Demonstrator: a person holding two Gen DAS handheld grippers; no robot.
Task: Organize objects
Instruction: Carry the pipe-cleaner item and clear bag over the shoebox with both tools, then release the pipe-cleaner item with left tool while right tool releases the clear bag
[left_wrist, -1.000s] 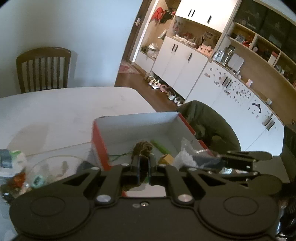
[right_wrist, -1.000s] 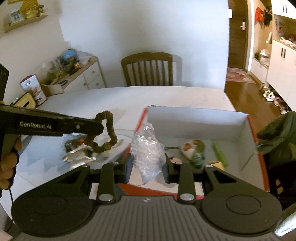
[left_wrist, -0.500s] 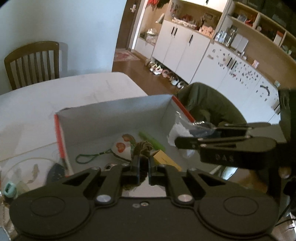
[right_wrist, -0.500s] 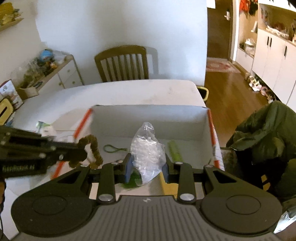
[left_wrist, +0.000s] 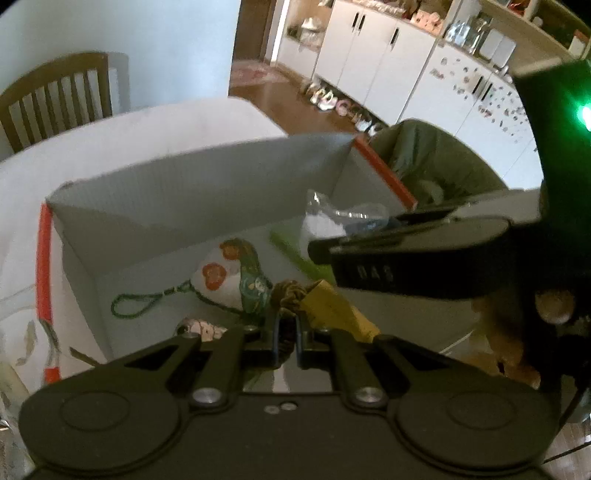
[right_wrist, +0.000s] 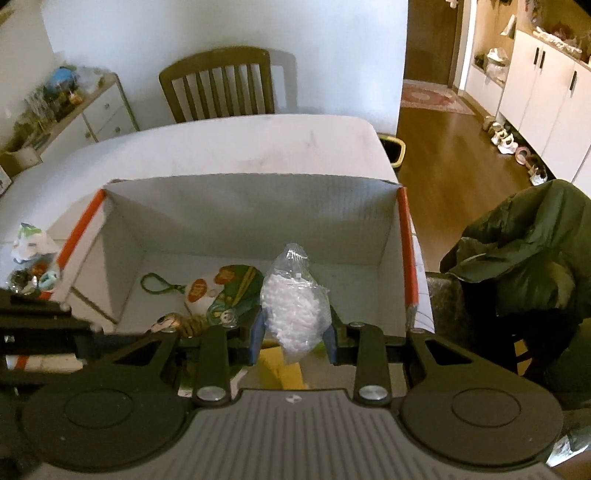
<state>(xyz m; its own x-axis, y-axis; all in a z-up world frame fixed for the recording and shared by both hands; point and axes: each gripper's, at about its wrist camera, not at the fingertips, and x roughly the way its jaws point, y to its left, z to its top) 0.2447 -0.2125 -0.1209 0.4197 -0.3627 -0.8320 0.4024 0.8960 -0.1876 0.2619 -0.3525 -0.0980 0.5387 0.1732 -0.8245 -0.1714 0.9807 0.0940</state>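
Box (right_wrist: 255, 210) sits at the table's (right_wrist: 221, 147) right edge; our left gripper (left_wrist: 286, 328) pinches a brown braided ring (left_wrist: 290, 291), our right gripper (right_wrist: 293, 336) clamps a clear bag (right_wrist: 293, 302).

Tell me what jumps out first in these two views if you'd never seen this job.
The open cardboard box with orange edges fills the middle of the table, already holding a stuffed bird toy. Over it, the right tool grips a clear bag of white bits, and the left tool pinches a brown braided cord. A green jacket is draped on a chair at the right.
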